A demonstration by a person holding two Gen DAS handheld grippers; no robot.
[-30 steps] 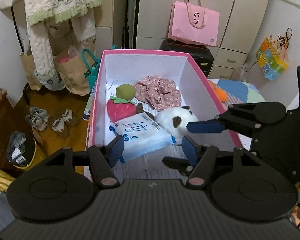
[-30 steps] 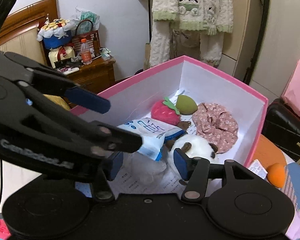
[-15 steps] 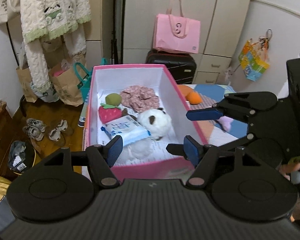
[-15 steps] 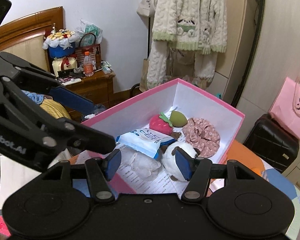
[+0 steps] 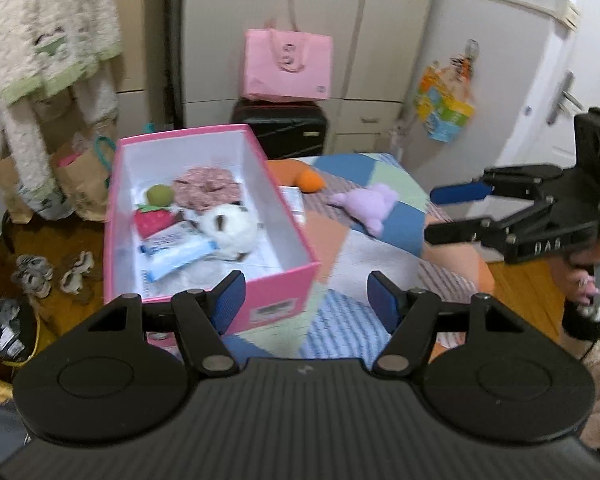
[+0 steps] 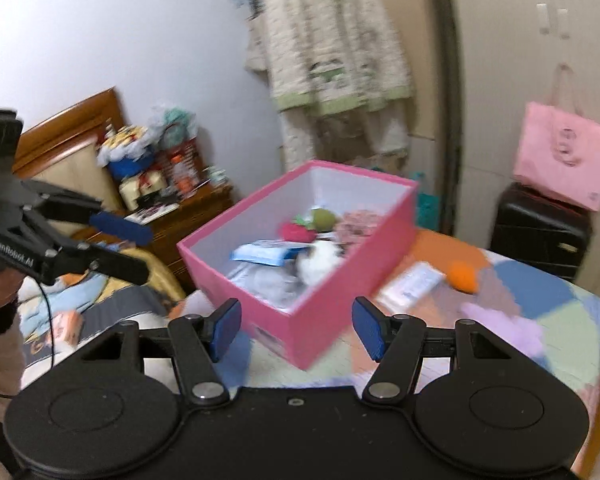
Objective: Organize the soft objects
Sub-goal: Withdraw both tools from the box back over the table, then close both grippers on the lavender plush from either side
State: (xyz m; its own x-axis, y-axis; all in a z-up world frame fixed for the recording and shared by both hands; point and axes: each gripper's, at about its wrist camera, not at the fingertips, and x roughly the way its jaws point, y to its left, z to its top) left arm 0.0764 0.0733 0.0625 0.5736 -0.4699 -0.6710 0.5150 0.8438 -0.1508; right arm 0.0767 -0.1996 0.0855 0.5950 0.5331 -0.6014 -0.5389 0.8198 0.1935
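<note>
A pink box (image 5: 292, 280) (image 6: 320, 316) stands on the patchwork bed cover. It holds a white plush (image 5: 230, 226), a strawberry plush (image 5: 154, 220), a green plush (image 5: 160, 195), a floral scrunchie (image 5: 206, 190) and a blue tissue pack (image 5: 180, 254). A purple plush (image 5: 370, 204) (image 6: 504, 328) and an orange plush (image 5: 312, 181) (image 6: 464, 276) lie on the cover right of the box. My left gripper (image 5: 306, 306) is open and empty, pulled back in front of the box. My right gripper (image 6: 296, 330) is open and empty; it also shows at the right of the left wrist view (image 5: 448, 212).
A white pack (image 6: 412, 286) lies beside the box. A black suitcase (image 5: 280, 128) with a pink bag (image 5: 288, 66) stands behind the bed. Paper bags (image 5: 84, 172) and hanging clothes (image 5: 48, 40) are at the left, shoes (image 5: 52, 276) on the floor. A cluttered nightstand (image 6: 172, 208) is left of the box.
Both grippers have pulled back and away from the box, still open and empty. The box looks smaller and the bed cover with the purple plush has come into view.
</note>
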